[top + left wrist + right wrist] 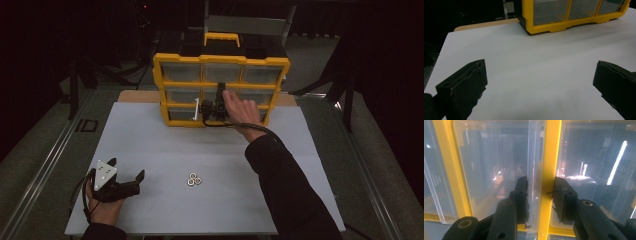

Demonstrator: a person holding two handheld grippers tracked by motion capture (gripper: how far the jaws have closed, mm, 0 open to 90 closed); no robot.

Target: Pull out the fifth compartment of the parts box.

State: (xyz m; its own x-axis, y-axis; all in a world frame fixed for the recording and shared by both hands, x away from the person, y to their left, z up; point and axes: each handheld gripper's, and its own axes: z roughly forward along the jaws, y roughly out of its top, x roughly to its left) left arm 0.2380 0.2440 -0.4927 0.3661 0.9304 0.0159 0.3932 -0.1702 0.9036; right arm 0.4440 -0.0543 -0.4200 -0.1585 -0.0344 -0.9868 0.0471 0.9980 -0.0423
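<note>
A white board [165, 150] is covering the table, with a strip of bare wood showing at its far edge and dark room all around. A yellow drawer cabinet [220, 60] is standing at twelve o'clock on the board. The right gripper [216, 102] is reaching into the cabinet's front, its jaws sitting either side of a yellow divider [548, 170] and the clear drawer edge [534, 170]; whether the pads are pressing, I cannot tell. The left gripper [125, 170] is resting at eight o'clock, jaws spread wide over bare board. Three small rings [194, 179] are lying near six o'clock.
</note>
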